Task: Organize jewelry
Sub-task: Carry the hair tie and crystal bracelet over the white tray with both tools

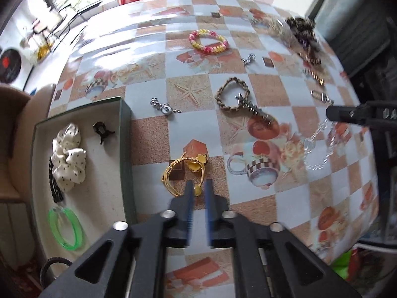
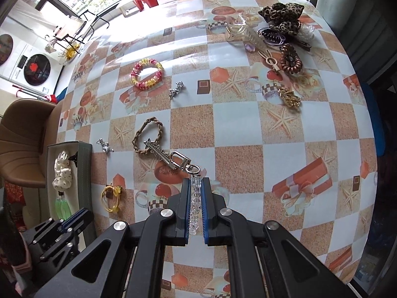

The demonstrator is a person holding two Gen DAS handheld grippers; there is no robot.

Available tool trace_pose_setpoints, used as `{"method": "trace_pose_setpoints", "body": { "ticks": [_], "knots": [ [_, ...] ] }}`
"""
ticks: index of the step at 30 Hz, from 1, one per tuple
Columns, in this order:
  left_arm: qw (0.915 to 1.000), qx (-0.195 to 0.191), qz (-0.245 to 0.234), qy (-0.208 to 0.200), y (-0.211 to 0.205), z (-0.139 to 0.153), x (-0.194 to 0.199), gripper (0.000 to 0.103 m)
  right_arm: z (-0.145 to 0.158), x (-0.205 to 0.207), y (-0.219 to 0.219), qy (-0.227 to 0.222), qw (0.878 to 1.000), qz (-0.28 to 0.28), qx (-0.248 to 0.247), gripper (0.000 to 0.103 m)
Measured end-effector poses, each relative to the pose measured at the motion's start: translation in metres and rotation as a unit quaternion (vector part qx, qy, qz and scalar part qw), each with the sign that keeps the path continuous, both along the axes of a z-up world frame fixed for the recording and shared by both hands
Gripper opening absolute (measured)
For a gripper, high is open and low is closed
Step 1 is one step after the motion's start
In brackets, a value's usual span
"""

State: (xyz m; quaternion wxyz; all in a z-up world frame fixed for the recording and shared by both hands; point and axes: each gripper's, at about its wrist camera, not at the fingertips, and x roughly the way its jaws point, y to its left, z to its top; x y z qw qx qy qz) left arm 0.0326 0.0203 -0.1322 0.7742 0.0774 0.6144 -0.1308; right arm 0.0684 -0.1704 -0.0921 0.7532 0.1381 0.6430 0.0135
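Scene: patterned worktop (image 2: 248,129) strewn with jewelry and hair accessories; open green box (image 1: 126,134) at its left edge.
Box contents: polka-dot scrunchie (image 1: 68,156), small black claw clip (image 1: 101,131), green bangle (image 1: 65,227), black comb-like clip at the box's left wall.
Right gripper (image 2: 196,188): jaws closed on a clear crystal bead bracelet (image 2: 195,198), which runs lengthwise between the blue pads; in the left wrist view the same strand hangs below the jaws (image 1: 317,144), clear of the worktop.
Left gripper (image 1: 198,188): jaws about half open, holding nothing; yellow elastic hair tie with charms (image 1: 186,173) lies on the worktop directly beneath the tips, beside the box wall.
Unsorted items: pink-and-yellow beaded bracelet (image 2: 147,74), brown braided bracelet (image 2: 146,134), silver key-shaped keyring (image 2: 171,159), gold chain (image 2: 289,98), leopard scrunchie (image 2: 282,17), copper coil hair tie (image 2: 290,58).
Step in hand (judgement): carrying the crystal bracelet to the box.
Technique: keep the grip firm, since smooth beads may slip; carry the dangling loop high enough to pass over the box wall; release above bare box floor, away from the scrunchie.
Risk: trailing strand snagging the keyring or the wall edge.
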Motion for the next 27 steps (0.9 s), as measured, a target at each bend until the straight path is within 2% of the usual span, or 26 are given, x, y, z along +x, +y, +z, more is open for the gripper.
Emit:
{"method": "trace_pose_setpoints", "body": {
  "ticks": [1,3,5,9,12,14,15,17,18,19,20,21,23,25,26,27],
  "knots": [
    [0.9999,0.011,-0.005,-0.006,-0.004,-0.002,-0.001,0.103,-0.001,-0.001,0.0,0.001,1.0,0.0,0.001,0.008],
    [0.9988,0.029,-0.014,-0.037,-0.009,-0.001,-0.004,0.103,-0.002,-0.003,-0.001,0.004,1.0,-0.001,0.002,0.008],
    [0.9979,0.039,-0.034,-0.038,-0.017,-0.005,-0.004,0.103,-0.002,-0.004,-0.002,0.006,1.0,-0.002,0.003,0.008],
    [0.9975,0.049,-0.043,-0.028,-0.027,-0.021,0.002,0.103,-0.006,-0.006,-0.006,0.013,1.0,-0.004,0.002,0.008],
    [0.9978,0.055,-0.033,-0.02,-0.027,-0.036,0.01,0.103,-0.006,-0.008,-0.009,0.015,1.0,-0.004,0.002,0.008],
    [0.9983,0.054,-0.019,-0.012,-0.023,-0.043,0.015,0.099,-0.006,-0.009,-0.009,0.016,1.0,-0.003,0.003,0.008],
    [0.9986,0.052,-0.009,-0.003,-0.019,-0.048,0.018,0.095,-0.005,-0.01,-0.01,0.016,1.0,-0.002,0.003,0.008],
    [0.9988,0.043,0.011,0.019,-0.011,-0.057,0.024,0.095,-0.004,-0.011,-0.011,0.016,1.0,-0.002,0.005,0.008],
    [0.9987,0.038,0.018,0.028,-0.008,-0.06,0.025,0.093,-0.004,-0.012,-0.011,0.016,1.0,-0.002,0.006,0.008],
    [0.9986,0.032,0.022,0.037,-0.006,-0.062,0.026,0.085,-0.004,-0.013,-0.012,0.016,1.0,-0.002,0.007,0.008],
    [0.9985,0.022,0.026,0.044,-0.003,-0.064,0.026,0.085,-0.004,-0.013,-0.012,0.016,1.0,-0.002,0.008,0.008],
    [0.9986,0.02,0.027,0.041,-0.003,-0.063,0.026,0.08,-0.004,-0.014,-0.012,0.016,1.0,-0.002,0.009,0.008],
    [0.9991,0.016,0.019,0.033,-0.004,-0.058,0.024,0.064,-0.004,-0.016,-0.012,0.017,1.0,-0.002,0.01,0.008],
    [0.9995,0.011,0.011,0.028,-0.006,-0.054,0.023,0.023,-0.004,-0.017,-0.011,0.018,1.0,-0.002,0.011,0.008],
    [0.9994,0.006,0.01,0.031,-0.007,-0.053,0.024,0.012,-0.004,-0.018,-0.011,0.018,1.0,-0.002,0.011,0.008],
    [0.9992,-0.005,0.012,0.039,-0.007,-0.053,0.024,0.007,-0.003,-0.019,-0.01,0.018,1.0,-0.001,0.011,0.008]
  ]
}}
